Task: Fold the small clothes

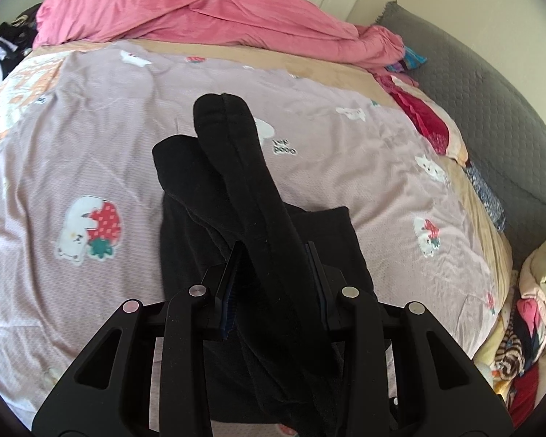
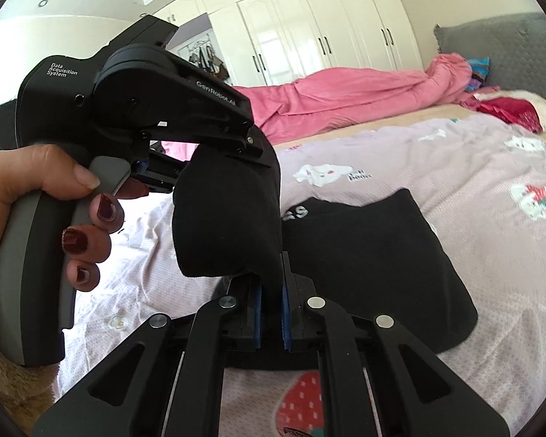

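Above the bedsheet (image 1: 91, 145) we hold 1 black sock (image 1: 244, 167) between both tools: left gripper (image 1: 276, 276) clamped partway on its bulk, right gripper (image 2: 271, 291) pinched tight on its edge. Uneven pulling could slip it free onto the black garment (image 2: 375, 255).

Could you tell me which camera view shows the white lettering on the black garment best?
The right wrist view: the white lettering sits on the black garment lying on the bed, just right of the held fold. In the left wrist view the garment is mostly hidden behind the lifted cloth; no lettering shows.
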The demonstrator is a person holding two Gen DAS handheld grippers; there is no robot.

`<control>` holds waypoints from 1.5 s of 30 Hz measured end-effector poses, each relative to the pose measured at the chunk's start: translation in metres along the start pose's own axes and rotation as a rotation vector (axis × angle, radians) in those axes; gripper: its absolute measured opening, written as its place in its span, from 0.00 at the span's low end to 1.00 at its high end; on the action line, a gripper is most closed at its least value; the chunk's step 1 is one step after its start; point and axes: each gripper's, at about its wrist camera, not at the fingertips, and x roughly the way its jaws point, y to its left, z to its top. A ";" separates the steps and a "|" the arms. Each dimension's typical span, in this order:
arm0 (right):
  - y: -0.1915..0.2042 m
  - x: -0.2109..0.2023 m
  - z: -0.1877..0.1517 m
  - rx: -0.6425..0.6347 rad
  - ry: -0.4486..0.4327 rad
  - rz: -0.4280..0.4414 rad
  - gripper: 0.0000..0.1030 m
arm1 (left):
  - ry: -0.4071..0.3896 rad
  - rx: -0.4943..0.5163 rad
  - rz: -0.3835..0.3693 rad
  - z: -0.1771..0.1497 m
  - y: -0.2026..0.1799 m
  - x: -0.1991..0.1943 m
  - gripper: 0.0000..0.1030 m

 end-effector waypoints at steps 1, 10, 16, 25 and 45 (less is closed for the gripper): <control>-0.005 0.000 -0.002 0.015 0.006 0.000 0.07 | 0.009 0.011 0.003 -0.001 -0.005 0.005 0.24; -0.039 0.001 -0.020 0.136 0.074 -0.008 0.07 | 0.081 0.078 0.014 -0.010 -0.040 0.041 0.33; -0.059 0.002 -0.028 0.208 0.113 -0.024 0.08 | 0.087 0.094 -0.037 -0.015 -0.050 0.042 0.59; -0.092 -0.002 -0.028 0.364 0.174 0.080 0.34 | -0.003 0.058 0.029 -0.023 -0.008 0.015 0.59; -0.132 0.082 0.039 0.527 0.501 0.252 0.74 | 0.063 -0.010 0.056 -0.067 0.037 0.028 0.59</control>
